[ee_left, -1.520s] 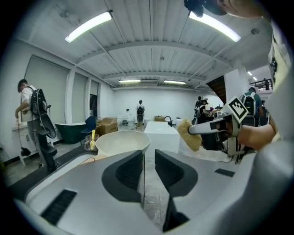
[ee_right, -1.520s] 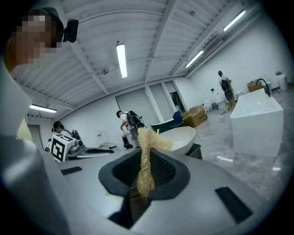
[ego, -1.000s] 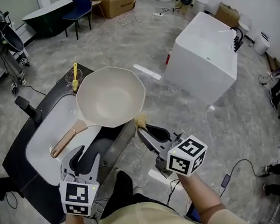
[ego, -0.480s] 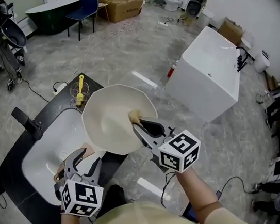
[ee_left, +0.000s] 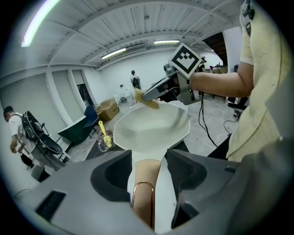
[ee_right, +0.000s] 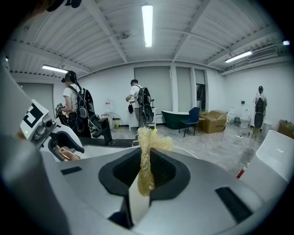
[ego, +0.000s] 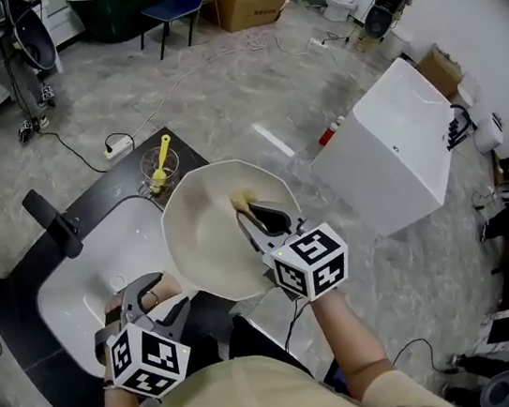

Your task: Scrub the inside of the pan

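Over faceted cream pan [ego: 206, 245], fibrous yellow scrubber [ego: 242, 200]

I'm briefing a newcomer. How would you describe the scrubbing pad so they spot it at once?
Find the white sink in the black counter, then the cream pan at its right. Over the pan the right gripper pinches the scrubbing pad: a ragged straw-coloured wad, unlike the smooth yellow brush behind the pan.

The pan [ego: 204, 243] has a smooth, matt cream coating. Its handle [ee_left: 147, 172] looks wooden, with a shiny copper-coloured metal loop [ee_left: 143, 182]. The scrubber [ee_right: 146, 160] is coarse and fibrous, perhaps loofah. The sink [ego: 78, 290] is glossy white.
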A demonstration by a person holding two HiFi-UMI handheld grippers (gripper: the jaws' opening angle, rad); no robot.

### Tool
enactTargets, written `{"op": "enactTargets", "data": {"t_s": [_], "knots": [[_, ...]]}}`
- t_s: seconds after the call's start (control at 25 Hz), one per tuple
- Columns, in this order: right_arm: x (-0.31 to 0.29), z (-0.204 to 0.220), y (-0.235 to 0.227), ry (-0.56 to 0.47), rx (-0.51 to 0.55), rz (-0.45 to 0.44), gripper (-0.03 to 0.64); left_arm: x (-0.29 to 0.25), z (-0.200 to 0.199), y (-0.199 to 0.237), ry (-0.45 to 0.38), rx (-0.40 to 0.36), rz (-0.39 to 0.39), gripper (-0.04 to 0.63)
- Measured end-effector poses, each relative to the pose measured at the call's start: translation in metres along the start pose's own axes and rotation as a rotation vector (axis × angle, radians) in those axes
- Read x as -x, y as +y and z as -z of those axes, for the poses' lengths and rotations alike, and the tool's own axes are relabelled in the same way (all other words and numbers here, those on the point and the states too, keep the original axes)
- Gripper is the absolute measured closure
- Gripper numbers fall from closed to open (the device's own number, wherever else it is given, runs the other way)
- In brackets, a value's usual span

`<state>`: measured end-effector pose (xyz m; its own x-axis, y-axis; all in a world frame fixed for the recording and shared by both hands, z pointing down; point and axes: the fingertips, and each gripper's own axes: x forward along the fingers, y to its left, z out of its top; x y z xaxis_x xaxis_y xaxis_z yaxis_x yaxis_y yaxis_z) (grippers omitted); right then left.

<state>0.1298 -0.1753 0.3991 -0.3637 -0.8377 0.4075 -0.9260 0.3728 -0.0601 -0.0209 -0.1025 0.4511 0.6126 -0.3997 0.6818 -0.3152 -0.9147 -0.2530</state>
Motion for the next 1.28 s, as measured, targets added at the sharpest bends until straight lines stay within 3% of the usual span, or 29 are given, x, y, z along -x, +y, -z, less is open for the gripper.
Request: {"op": "enactTargets", "data": {"t_s": [0.24, 0.48, 0.68, 1.04, 1.28], "knots": [[-0.030, 0.005, -0.024, 0.078, 0.010, -0.033, 0.551, -0.009, 0.000, -0.001, 0.054, 0.092, -0.001, 0.342], [-0.058, 0.017, -0.032, 0.131, 0.012, -0.077, 0.551, -0.018, 0.010, 0.000, 0.111, 0.114, -0.014, 0.334], [-0.078, 0.024, -0.039, 0.163, 0.000, -0.074, 0.551, -0.023, 0.015, 0.000, 0.171, 0.075, -0.034, 0.331], [-0.114, 0.046, -0.059, 0.194, -0.024, 0.023, 0.548, -0.035, 0.024, 0.001, 0.189, 0.087, -0.044, 0.334], [-0.136, 0.066, -0.051, 0.273, 0.089, 0.030, 0.545, -0.036, 0.027, 0.005, 0.184, 0.061, -0.043, 0.356]]}}
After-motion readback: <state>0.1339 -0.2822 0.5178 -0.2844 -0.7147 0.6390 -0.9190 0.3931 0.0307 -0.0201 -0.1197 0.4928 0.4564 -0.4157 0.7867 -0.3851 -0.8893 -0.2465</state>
